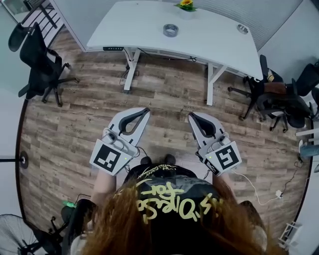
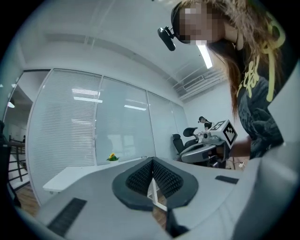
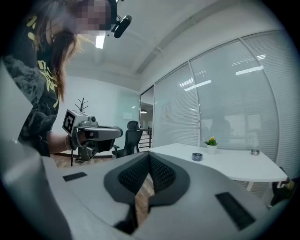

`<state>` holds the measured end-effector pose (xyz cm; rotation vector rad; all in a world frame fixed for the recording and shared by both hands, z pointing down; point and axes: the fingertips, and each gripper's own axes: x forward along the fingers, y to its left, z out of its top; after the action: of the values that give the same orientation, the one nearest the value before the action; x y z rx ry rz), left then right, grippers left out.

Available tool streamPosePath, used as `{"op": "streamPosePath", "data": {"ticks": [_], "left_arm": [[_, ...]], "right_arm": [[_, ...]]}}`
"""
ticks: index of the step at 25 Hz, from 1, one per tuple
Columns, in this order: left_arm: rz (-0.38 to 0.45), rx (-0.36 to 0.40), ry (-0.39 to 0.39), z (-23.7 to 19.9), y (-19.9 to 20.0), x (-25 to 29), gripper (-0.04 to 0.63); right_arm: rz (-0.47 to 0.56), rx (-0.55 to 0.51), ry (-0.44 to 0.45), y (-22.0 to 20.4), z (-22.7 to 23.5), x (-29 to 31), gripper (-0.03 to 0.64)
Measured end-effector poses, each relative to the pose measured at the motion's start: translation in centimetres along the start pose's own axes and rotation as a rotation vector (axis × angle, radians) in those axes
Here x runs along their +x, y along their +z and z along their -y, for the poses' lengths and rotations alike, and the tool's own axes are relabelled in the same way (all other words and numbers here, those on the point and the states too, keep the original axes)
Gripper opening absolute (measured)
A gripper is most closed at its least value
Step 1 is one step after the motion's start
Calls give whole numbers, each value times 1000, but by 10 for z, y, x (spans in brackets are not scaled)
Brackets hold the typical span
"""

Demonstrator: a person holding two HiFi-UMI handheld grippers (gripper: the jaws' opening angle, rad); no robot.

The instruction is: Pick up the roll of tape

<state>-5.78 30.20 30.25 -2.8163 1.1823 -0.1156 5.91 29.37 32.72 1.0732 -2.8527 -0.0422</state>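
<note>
On the far counter [image 1: 214, 37], roll of tape [image 1: 170, 30] lies flat: probably light, stiff; pinch across one wall. Both closed, empty: left claw [image 1: 145, 110], right claw [image 1: 191, 115].

The table [image 1: 124, 30] loses its far edge to the head view's top, cropping the plant [image 1: 186, 5] there. The tape [image 1: 170, 30] mid-table is too small for me to read detail, likewise a round thing [image 1: 242, 28] by the right corner (just a grey ring). Hair [image 1: 114, 224] covers most of both arms.
</note>
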Motion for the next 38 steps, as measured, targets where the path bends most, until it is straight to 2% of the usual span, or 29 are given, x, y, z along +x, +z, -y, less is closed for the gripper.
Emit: {"op": "streamPosePath", "data": {"ticks": [2,5,6,8,10,20,26,30,34,38], "left_arm": [[8,-43,-2,-1,-1,-1,25],[-3,-60,-15,-3,-6,-2,175],[-7,-60,-10,-4,-8,-2,198],[-3,-66,7,-7,-10,-2,229],[21,-61,18,-10,-8,0,249],[8,-68,39,5,-6,23,268],[24,-54,62,24,-2,46,268],[-16,-62,76,38,-10,51,268],[-62,-78,89,35,-23,44,268],[-49,-70,93,24,-25,47,268]], "right_arm": [[12,9,-16,3,-2,1,17],[48,61,-66,8,4,1,126],[60,74,-81,8,7,0,171],[71,71,-95,5,13,-2,218],[60,55,-93,1,17,-3,224],[23,35,-59,-10,33,-14,224],[15,54,-35,-19,52,-33,224],[19,109,-6,-33,62,-38,224],[28,140,30,-37,56,-28,224],[34,145,30,-39,57,-15,224]]}}
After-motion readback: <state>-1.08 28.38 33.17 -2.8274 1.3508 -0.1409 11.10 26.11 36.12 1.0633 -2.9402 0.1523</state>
